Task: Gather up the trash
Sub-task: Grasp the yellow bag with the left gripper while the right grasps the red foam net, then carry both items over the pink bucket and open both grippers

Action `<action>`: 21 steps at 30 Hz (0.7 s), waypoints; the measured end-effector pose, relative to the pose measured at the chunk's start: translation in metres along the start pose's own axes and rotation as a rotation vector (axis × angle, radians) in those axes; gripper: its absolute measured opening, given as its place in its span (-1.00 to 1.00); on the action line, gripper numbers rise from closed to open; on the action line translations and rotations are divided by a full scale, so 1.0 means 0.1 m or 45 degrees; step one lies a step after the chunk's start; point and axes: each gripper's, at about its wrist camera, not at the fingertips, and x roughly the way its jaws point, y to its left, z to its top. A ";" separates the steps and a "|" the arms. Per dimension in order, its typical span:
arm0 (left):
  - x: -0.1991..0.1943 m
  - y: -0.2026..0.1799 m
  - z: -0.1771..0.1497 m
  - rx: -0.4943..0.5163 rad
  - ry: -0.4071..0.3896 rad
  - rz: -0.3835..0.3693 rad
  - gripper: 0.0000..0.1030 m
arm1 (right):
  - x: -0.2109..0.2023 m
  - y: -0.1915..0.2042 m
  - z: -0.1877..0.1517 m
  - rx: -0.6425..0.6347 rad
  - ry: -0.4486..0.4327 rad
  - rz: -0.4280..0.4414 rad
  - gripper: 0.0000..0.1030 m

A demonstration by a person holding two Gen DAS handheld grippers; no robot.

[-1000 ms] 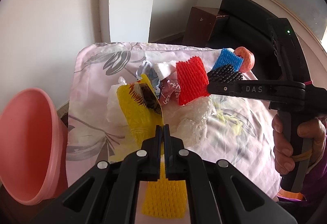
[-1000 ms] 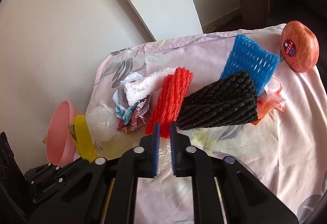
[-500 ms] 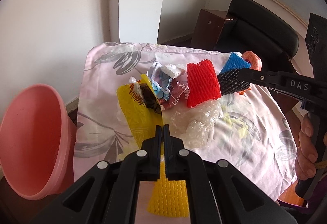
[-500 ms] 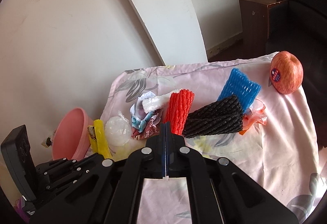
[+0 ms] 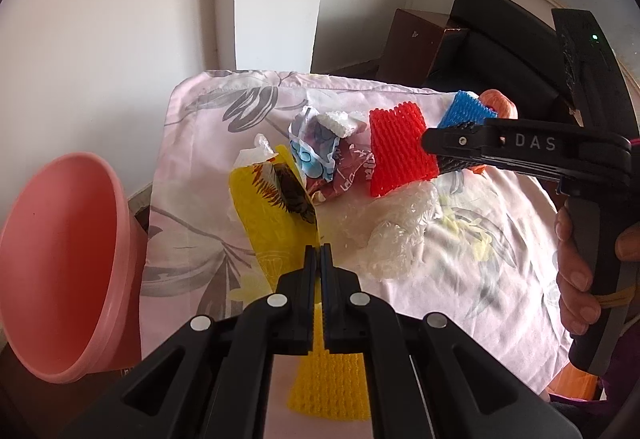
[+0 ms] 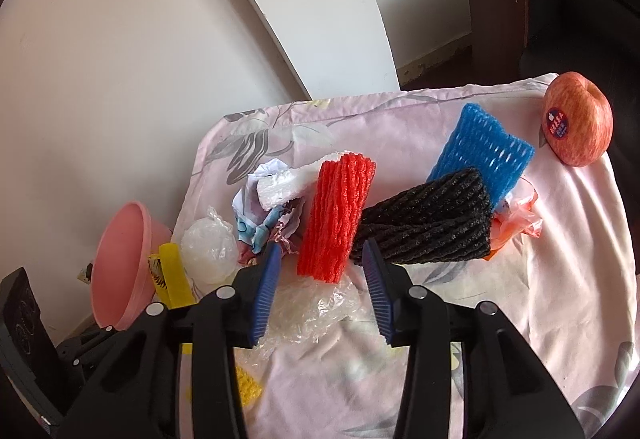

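— Left gripper, bottom centre of the left wrist view: clamped tight on a yellow foam net, with more of the same net hanging below the fingers toward the bottom edge.

— And the right gripper?

— Opening, blue pads parted, nothing pressed between them. Hovering over a crumpled clear plastic film at lower centre, with the near end of a red foam net showing in the gap, untouched.

— Biggest things around?

— Pink floral cloth covering the table, filling the middle and right of the right wrist view. Then a pink plastic basin tilted on its side at the left edge of the left wrist view, off the cloth.

— Trash, from large to small?

— Black foam net at centre right, lying partly over a blue foam net above it. Orange plastic wrapper peeking out just right of both. Red net upright beside the black one, touching it. White foam piece and a crumpled printed wrapper left of the red net. Balled clear plastic further left, near the basin.

— Anything else?

— Apple with a sticker, upper right corner of the cloth, well apart from the heap.
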 end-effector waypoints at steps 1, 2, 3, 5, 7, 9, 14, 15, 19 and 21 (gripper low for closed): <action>0.01 0.01 0.00 -0.004 0.002 0.001 -0.96 | 0.04 0.02 0.00 -0.010 0.010 -0.017 -0.16; 0.01 0.01 0.00 -0.008 0.003 0.001 -0.96 | 0.09 0.03 0.01 -0.021 0.020 -0.037 -0.16; 0.01 0.02 0.00 -0.012 0.004 0.000 -0.96 | 0.14 0.04 0.01 -0.027 0.028 -0.051 -0.16; 0.02 0.02 -0.01 -0.016 0.004 -0.001 -0.96 | 0.19 0.06 -0.01 -0.033 0.032 -0.062 -0.24; 0.02 0.02 -0.01 -0.018 0.002 -0.002 -0.96 | 0.23 0.08 -0.03 -0.050 0.042 -0.074 -0.66; 0.01 0.03 -0.01 -0.022 -0.002 -0.005 -0.96 | 0.21 0.08 -0.05 -0.051 0.032 -0.070 -0.82; -0.01 0.05 -0.01 -0.038 -0.020 -0.013 -0.96 | -0.02 0.12 -0.06 -0.076 -0.065 -0.054 -0.84; -0.02 0.05 0.00 -0.041 -0.027 -0.014 -0.96 | -0.09 0.14 -0.06 -0.082 -0.090 -0.050 -0.84; -0.12 0.08 0.02 -0.053 -0.067 -0.005 -0.96 | -0.33 0.26 -0.04 -0.125 -0.181 -0.045 -0.84; -0.18 0.10 0.04 -0.056 -0.096 0.017 -0.96 | -0.42 0.34 -0.02 -0.151 -0.215 -0.036 -0.84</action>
